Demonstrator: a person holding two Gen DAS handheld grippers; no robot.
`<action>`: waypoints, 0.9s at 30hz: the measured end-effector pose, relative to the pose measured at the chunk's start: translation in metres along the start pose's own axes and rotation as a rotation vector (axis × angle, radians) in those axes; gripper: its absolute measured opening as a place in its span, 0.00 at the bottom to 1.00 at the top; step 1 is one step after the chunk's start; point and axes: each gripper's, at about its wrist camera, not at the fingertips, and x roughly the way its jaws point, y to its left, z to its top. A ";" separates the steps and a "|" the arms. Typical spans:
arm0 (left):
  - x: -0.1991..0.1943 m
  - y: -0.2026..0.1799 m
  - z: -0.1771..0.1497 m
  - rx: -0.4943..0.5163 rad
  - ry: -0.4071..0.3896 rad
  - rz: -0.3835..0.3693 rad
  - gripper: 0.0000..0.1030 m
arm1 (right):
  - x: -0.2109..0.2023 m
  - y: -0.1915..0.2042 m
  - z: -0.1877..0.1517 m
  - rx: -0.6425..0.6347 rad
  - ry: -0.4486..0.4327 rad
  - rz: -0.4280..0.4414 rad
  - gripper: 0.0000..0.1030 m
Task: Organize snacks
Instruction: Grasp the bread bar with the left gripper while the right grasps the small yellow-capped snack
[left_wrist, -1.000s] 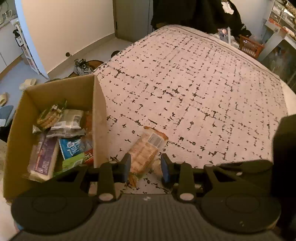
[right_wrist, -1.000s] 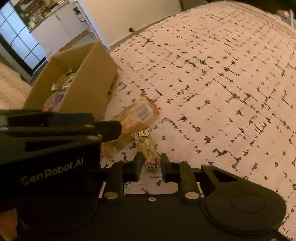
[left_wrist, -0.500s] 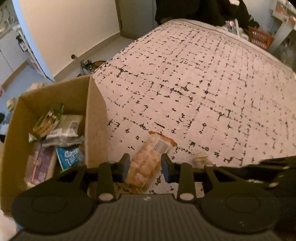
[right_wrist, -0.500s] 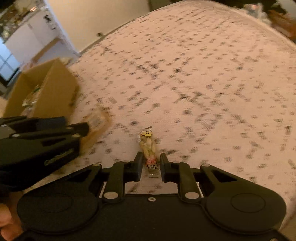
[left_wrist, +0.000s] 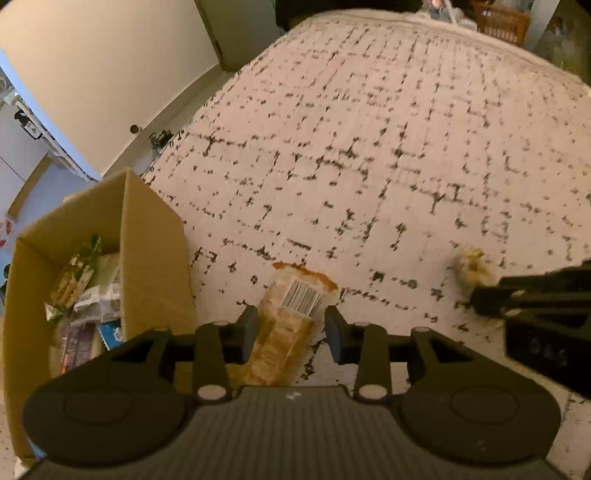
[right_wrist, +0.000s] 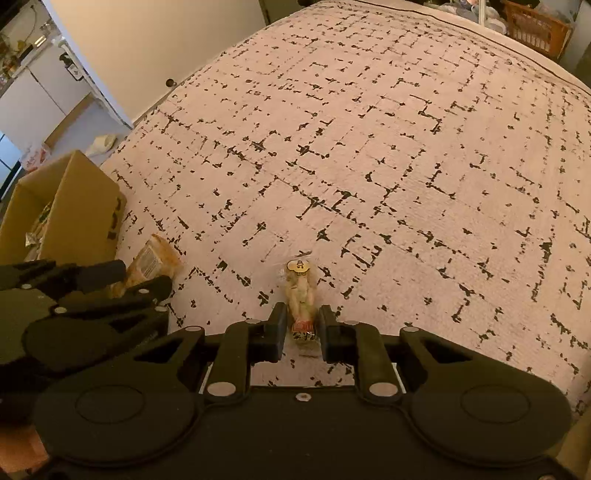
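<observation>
Left tongs (left_wrist: 290, 328) gape around the crackers (left_wrist: 286, 332): brittle, take mid-pack. Right tongs (right_wrist: 303, 326) nearly pinch the light pouch (right_wrist: 301, 295).

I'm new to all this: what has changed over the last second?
The right gripper, shut on the small snack packet, carried it rightward, away from the left gripper. The left stays open around the barcoded cracker pack, beside the cardboard box.
</observation>
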 end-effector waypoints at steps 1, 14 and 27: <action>0.003 0.000 0.000 -0.001 -0.001 0.013 0.38 | 0.001 0.001 0.000 -0.005 -0.001 -0.004 0.20; 0.023 0.013 0.003 -0.113 0.016 0.006 0.30 | 0.005 0.005 0.006 -0.024 -0.030 -0.032 0.17; -0.015 0.024 -0.001 -0.184 -0.078 0.030 0.21 | -0.027 0.024 0.007 -0.066 -0.138 -0.008 0.17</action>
